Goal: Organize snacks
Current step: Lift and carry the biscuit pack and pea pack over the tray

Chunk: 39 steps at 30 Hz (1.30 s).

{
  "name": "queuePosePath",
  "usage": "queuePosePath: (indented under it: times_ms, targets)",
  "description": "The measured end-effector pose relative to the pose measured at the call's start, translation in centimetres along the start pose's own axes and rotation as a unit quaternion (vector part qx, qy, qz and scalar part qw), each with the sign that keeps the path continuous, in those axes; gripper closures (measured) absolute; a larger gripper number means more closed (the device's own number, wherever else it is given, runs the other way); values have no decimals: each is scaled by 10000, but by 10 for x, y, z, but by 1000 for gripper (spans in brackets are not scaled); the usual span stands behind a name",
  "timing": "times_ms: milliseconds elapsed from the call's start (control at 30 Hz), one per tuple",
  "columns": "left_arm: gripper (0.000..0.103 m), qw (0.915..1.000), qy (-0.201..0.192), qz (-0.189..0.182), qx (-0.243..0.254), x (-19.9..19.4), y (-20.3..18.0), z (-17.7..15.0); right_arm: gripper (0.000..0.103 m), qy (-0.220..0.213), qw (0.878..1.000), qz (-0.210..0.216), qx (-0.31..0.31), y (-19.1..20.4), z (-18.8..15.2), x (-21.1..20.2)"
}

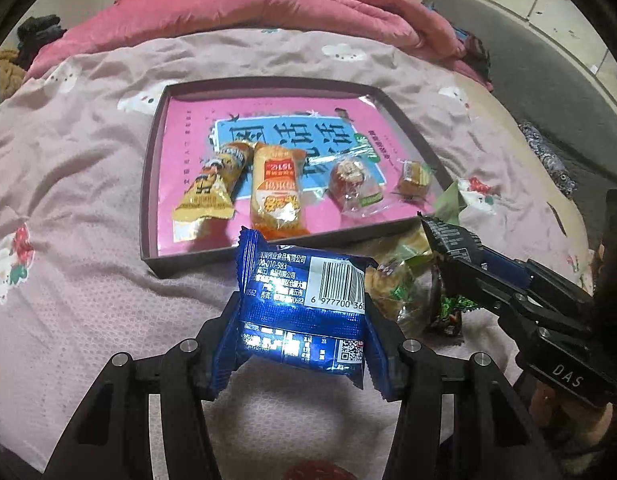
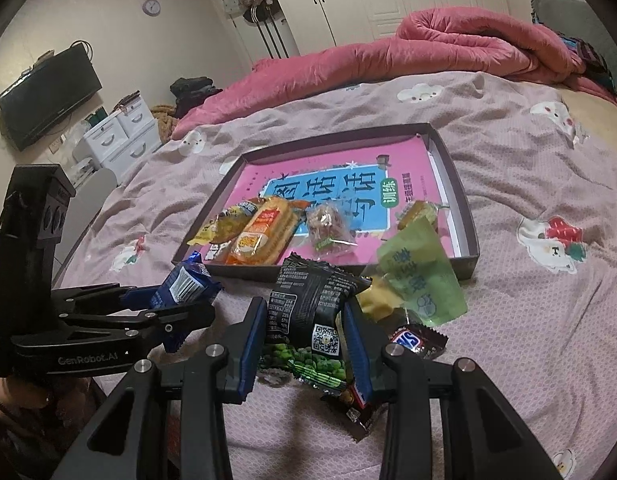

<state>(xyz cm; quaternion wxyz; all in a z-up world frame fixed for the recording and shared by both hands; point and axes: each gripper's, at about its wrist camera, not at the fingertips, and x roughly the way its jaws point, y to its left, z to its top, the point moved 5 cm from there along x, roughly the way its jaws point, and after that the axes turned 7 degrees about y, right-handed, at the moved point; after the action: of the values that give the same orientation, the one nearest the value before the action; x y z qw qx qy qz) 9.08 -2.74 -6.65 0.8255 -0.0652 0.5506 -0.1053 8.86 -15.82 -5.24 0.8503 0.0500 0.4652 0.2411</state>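
**Both tongs loaded, tray just ahead**

The left tongs [image 1: 304, 320] are clamped on a blue packet [image 1: 304, 300], barcode side up, and the right tongs [image 2: 304, 332] are clamped on a black packet [image 2: 312, 312] with green peas printed on its lower end. Both packets are lifted off the bed [image 1: 88, 180] and sit just short of the near edge of the shallow tray [image 1: 148, 184], the blue one toward the middle of that edge, the black one nearer its right corner.

To do this step well, I would carry each packet over the near wall with clearance, since a dragged corner could catch the rim and twist the packet out of the grip. The near part of the tray floor already holds a row: a yellow packet [image 1: 208, 192], an orange packet [image 1: 274, 196], a clear-wrapped sweet [image 1: 350, 182] and a small yellow-green piece [image 1: 414, 174]. The free room lies beyond that row, toward the far edge, so the set-down should reach past it rather than land on top. Lower before releasing, as these light wrappers will likely slide on the glossy pink sheet [image 1: 188, 116] lining the tray. Moving one hand at a time would keep the two tools from meeting.

Still loose on the bed by the tray's near right corner are a pale green pouch [image 2: 422, 276], a brown candy bar [image 2: 418, 340] and some yellowish wrapped pieces, partly hidden.
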Motion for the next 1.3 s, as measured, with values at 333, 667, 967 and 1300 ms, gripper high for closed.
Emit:
queuePosePath:
  times_ms: [333,667,967,1300]
  targets:
    - [47,9999,-148,-30,-15,-14,-4,7,64,-147,9998,-62,-112,1,8,-6]
    - [47,9995,-287,-16,-126,-23,-1,19,64,-385,9992,-13,-116,-1,19,-14]
    - [47,9994,-316,-5,-105,-21,-7,31,64,-550,9985,29,-37,-6,31,-17]
    - [47,9995,-307,-43,-96,-12,-13,45,64,-677,9977,65,21,-10,48,-16]
